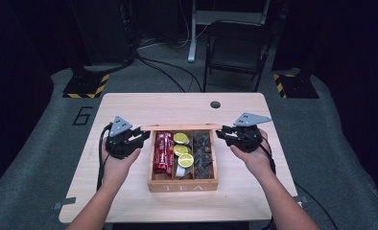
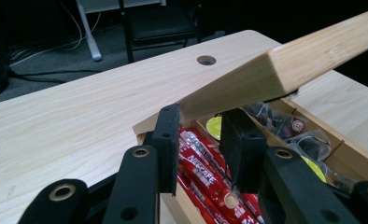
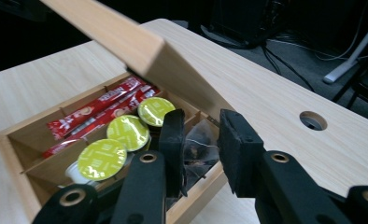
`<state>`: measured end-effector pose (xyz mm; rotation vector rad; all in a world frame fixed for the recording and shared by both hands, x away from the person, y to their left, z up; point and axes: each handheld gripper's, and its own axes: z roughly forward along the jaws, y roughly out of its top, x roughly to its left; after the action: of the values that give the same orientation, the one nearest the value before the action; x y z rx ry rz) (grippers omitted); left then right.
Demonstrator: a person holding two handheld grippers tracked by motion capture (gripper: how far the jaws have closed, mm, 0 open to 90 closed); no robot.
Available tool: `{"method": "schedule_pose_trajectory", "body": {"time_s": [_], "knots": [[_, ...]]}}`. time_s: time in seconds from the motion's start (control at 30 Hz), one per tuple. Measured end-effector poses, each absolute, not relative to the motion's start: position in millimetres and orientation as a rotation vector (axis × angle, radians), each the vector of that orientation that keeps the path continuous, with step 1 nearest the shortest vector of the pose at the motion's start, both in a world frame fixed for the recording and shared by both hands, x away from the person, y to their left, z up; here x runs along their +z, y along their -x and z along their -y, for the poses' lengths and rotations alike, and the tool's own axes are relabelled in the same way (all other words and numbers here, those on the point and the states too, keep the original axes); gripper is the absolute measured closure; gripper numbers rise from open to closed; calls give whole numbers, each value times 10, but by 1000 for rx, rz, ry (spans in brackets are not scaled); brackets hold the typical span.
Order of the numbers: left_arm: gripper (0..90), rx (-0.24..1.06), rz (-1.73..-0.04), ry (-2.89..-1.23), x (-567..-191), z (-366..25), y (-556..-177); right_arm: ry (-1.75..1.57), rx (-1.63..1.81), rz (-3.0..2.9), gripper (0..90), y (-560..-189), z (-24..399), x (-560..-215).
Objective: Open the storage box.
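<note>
Wooden tea box (image 1: 183,185), marked "TEA" on its front wall, sits at the centre of the table (image 1: 129,110). Its lid (image 1: 181,127) is raised and tilted back over the far edge. Three compartments run front to back: red sachets (image 1: 163,152) on the left, yellow-green capsules (image 1: 183,150) in the middle, dark tea bags (image 1: 202,155) on the right.

Your left gripper (image 1: 140,135) sits at the lid's left end; in the left gripper view its jaws stand spread, with the lid's corner (image 2: 266,70) just above and beyond them, whether touching you cannot tell. Your right gripper (image 1: 224,132) sits at the lid's right end, jaws likewise spread below the lid's edge (image 3: 126,42).

The table is pale wood grain with rounded corners and a round cable hole (image 1: 215,104) near its far edge. Beyond lies grey carpet (image 1: 33,143), a folding chair (image 1: 235,48), floor cables (image 1: 163,67), and two black stand bases with yellow-black hazard stripes (image 1: 86,86). The room behind is dark.
</note>
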<state>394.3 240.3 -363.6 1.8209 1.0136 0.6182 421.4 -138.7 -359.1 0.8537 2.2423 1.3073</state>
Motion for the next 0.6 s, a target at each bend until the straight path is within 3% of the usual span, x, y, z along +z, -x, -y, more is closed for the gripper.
{"method": "schedule_pose_trajectory", "body": {"time_s": [0.6], "knots": [[683,630,-1028,-1802,-3558,-2395,-4067,-893,1306,-2196,699,-4457,1319,-3628]]}}
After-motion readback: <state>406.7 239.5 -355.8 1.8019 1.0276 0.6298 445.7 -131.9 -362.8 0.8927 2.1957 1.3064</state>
